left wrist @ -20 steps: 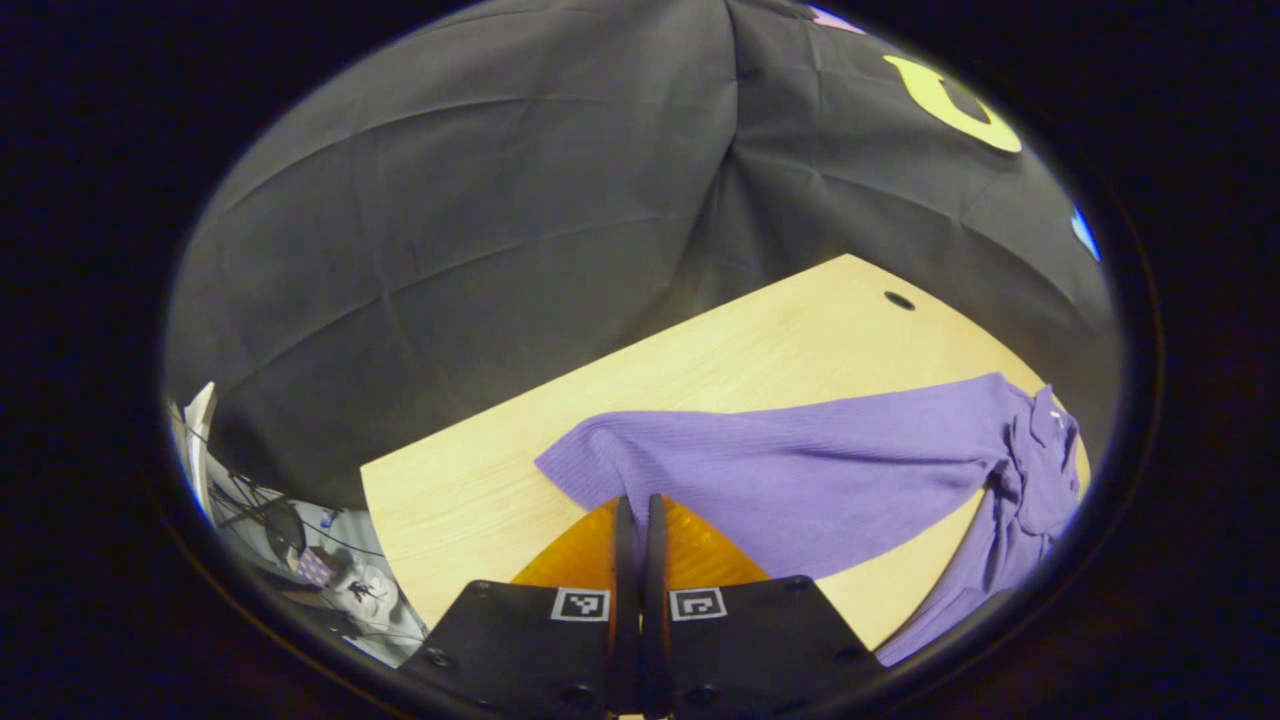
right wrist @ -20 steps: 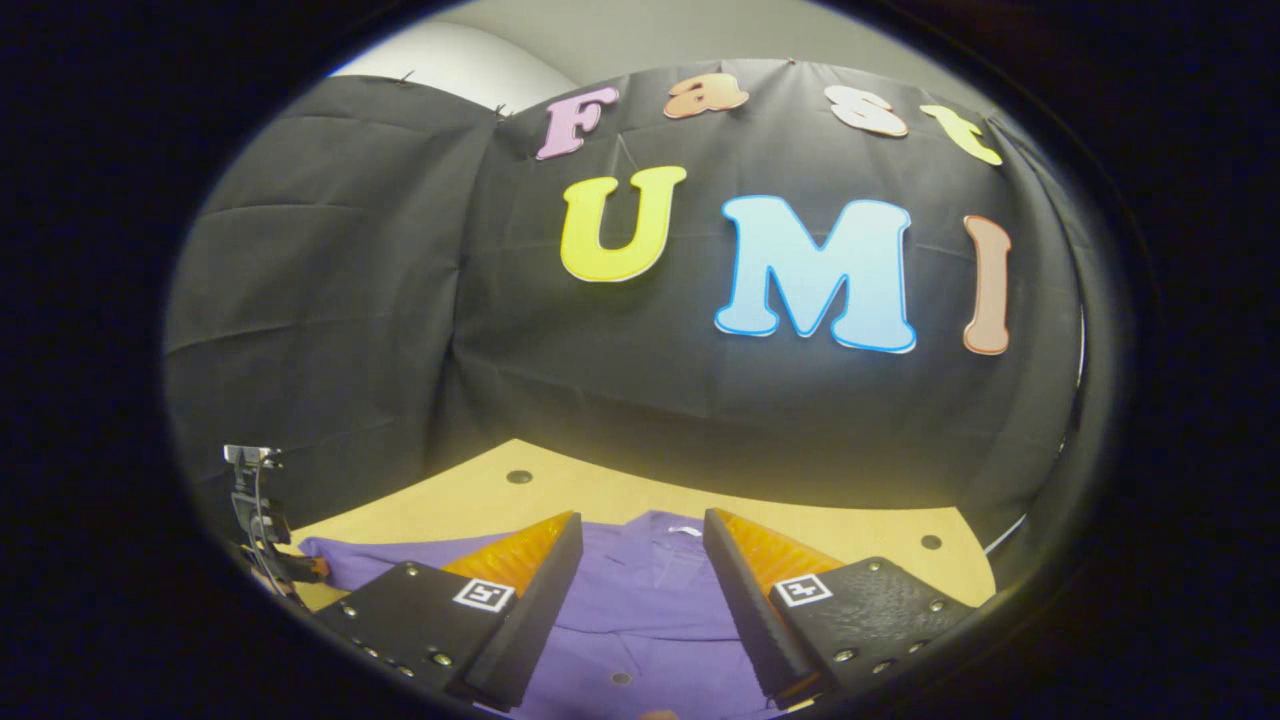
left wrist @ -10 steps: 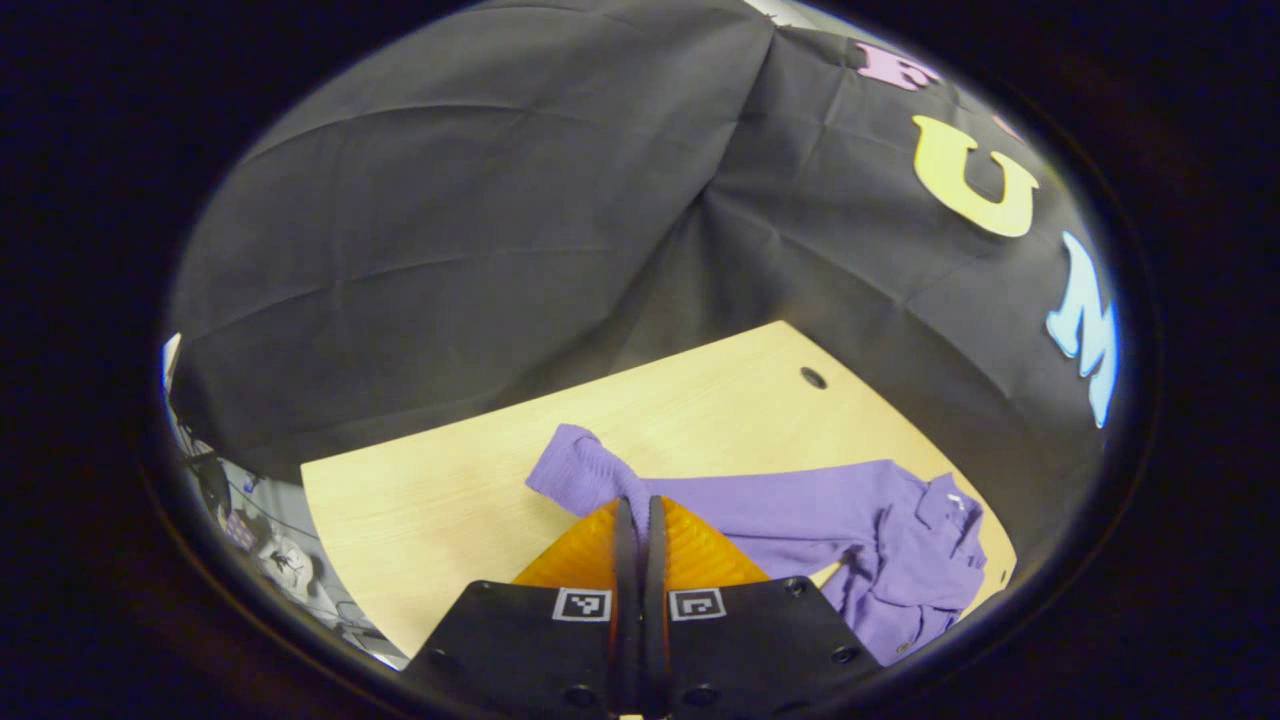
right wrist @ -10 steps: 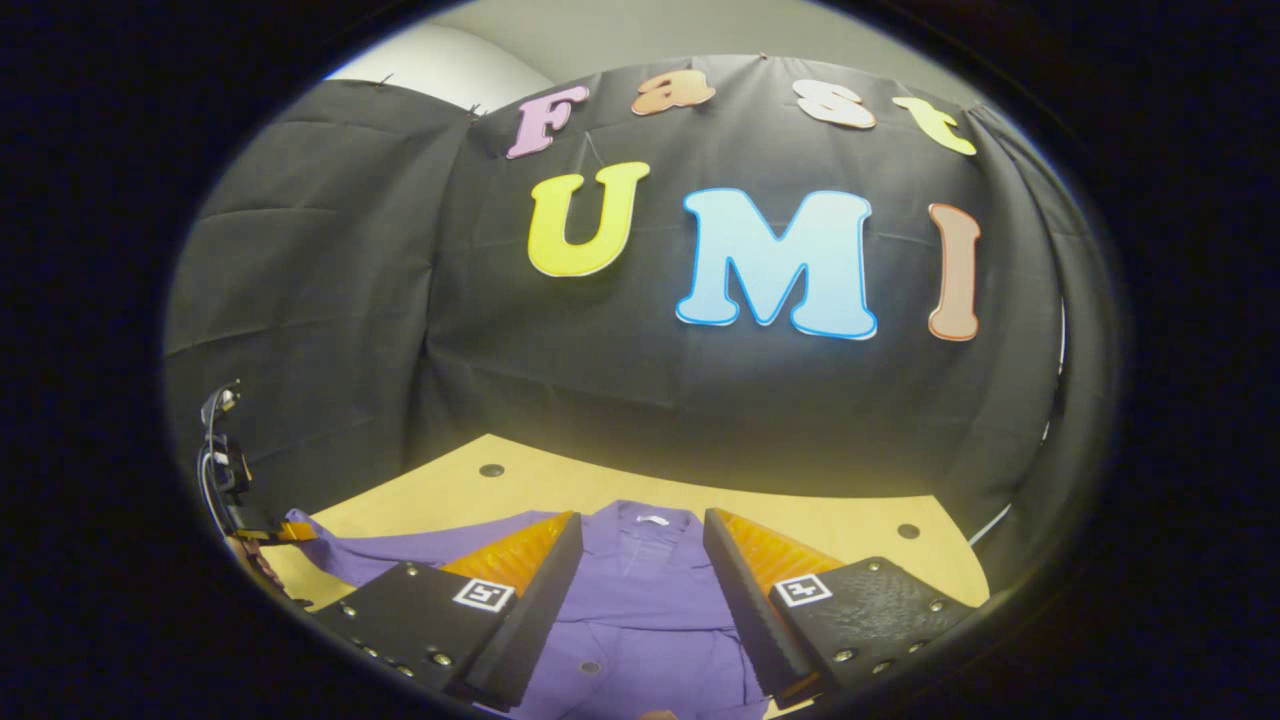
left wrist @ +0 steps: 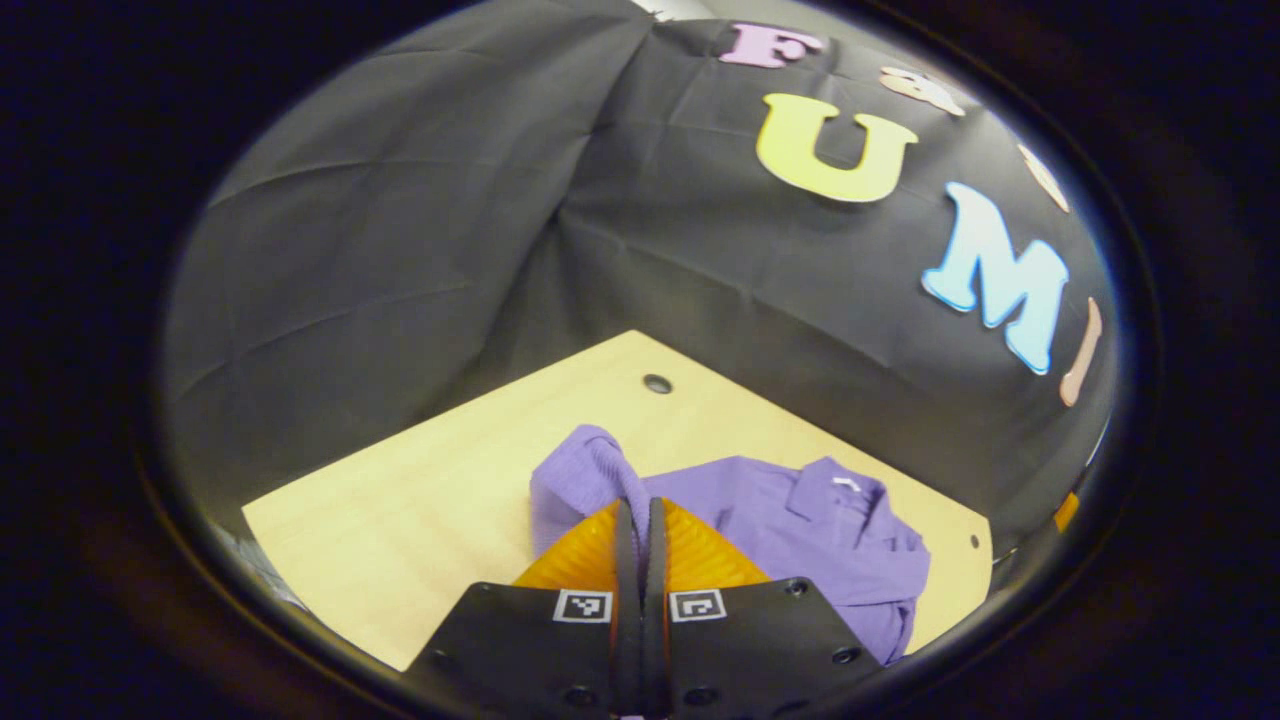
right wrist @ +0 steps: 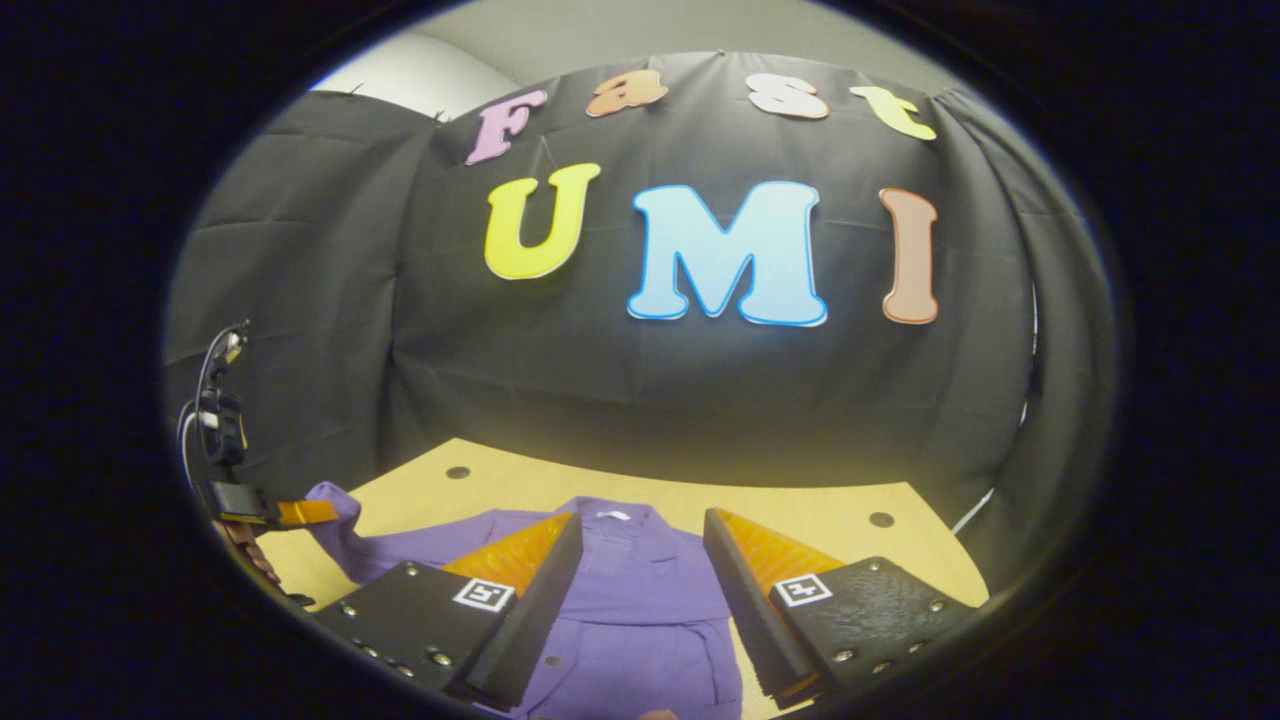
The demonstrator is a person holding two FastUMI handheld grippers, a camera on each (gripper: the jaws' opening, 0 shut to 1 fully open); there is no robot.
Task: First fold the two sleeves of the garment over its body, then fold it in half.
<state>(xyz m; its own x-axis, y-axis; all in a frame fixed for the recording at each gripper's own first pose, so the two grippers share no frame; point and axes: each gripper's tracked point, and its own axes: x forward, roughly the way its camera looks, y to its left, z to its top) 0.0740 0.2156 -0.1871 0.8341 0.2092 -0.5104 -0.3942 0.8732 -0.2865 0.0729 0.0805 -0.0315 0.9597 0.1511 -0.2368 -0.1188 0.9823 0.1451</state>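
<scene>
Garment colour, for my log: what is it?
Purple garment, plain; clearest in the left gripper view.

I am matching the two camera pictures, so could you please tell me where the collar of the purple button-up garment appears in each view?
Left gripper view: the collar of the purple button-up garment lies right of centre, low, past the left gripper.
Right gripper view: the collar sits low at centre, between the open fingers of the right gripper.
Shared landmark: the round hole in the light wooden table, beyond the raised sleeve.
</scene>
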